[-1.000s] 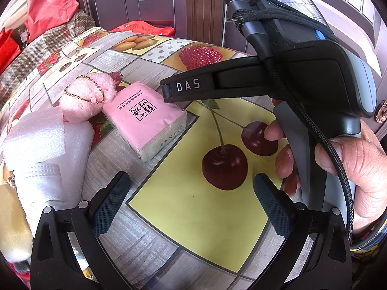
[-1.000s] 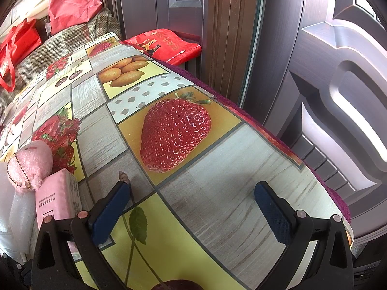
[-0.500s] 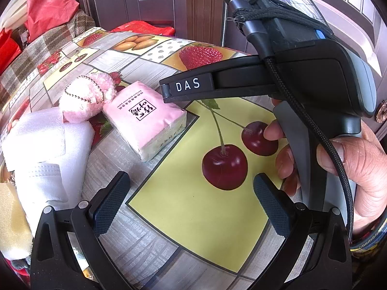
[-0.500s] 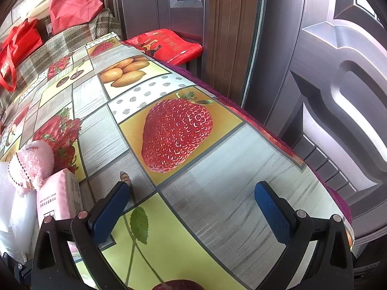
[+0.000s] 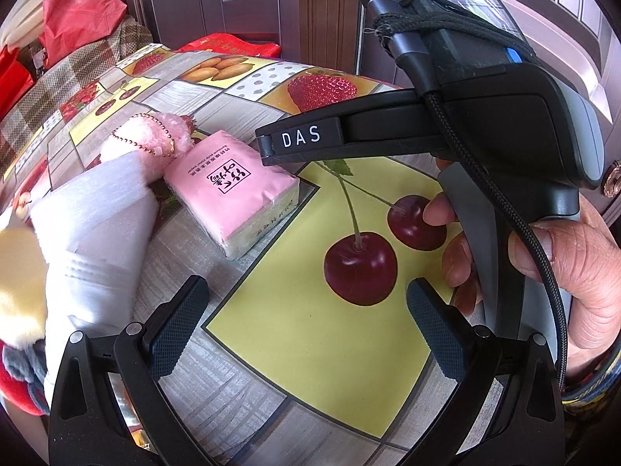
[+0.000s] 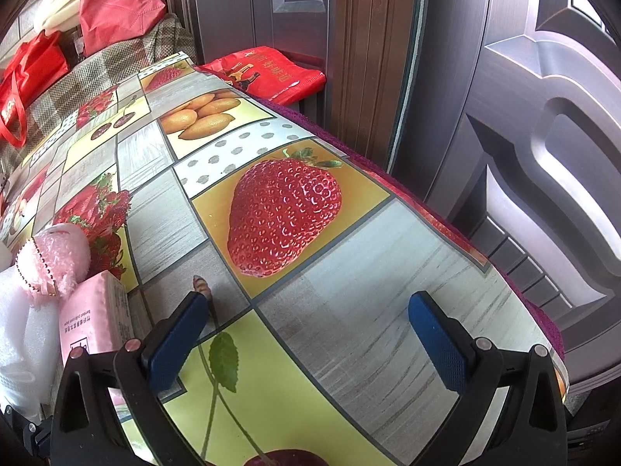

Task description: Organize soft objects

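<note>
Grippers: left (image 5: 306, 320), right (image 6: 306, 334), both open; one tissue pack (image 5: 233, 194); one pink plush (image 5: 149, 136)

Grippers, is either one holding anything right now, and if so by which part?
Nothing is held. The left gripper and right gripper are both open over the tablecloth; the tissue pack lies untouched.

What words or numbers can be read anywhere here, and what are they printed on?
"DAS": white letters on the right gripper, seen from the left camera.
"bamboo pulp color paper": small print on the pink tissue pack, beside Chinese characters I cannot read reliably.
A row of digits on the pack's side: too small to read.
Gold lettering on the red bag: too blurred to read.
</note>
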`<state>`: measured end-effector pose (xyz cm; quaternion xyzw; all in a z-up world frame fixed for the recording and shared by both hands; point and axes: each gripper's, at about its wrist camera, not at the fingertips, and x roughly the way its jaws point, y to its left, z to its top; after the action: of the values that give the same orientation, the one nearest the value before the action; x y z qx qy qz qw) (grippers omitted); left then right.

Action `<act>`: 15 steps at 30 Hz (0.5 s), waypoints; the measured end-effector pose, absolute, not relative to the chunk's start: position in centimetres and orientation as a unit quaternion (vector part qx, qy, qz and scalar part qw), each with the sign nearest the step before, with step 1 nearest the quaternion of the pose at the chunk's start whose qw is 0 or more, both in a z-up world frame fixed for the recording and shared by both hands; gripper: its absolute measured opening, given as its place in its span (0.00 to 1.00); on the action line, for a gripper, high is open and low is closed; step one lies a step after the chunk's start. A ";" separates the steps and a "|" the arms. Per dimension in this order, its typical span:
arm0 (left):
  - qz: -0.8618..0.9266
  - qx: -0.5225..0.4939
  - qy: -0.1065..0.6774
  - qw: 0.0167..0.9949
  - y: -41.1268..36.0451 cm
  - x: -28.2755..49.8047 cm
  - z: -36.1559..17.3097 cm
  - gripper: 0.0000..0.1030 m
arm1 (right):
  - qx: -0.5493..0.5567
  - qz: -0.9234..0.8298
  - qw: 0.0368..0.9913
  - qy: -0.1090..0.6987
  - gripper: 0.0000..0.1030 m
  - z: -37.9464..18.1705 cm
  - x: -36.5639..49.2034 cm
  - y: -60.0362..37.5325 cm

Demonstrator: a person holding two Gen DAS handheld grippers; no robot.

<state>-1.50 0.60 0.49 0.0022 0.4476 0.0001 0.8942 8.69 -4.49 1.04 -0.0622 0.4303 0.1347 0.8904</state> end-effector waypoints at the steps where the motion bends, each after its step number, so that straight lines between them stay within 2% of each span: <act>1: 0.000 0.002 0.448 0.894 0.6 -1.4 0.5 0.99 | -0.062 0.135 0.890 0.430 1.00 1.0 8.7 -4.5; 15: 0.000 0.002 0.448 0.894 0.6 -1.5 0.5 0.99 | -0.062 0.135 0.890 0.430 1.00 1.0 8.7 -4.5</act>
<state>-1.47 0.61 0.47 0.0021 0.4476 0.0002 0.8942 8.68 -4.48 1.04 -0.0625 0.4305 0.1348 0.8903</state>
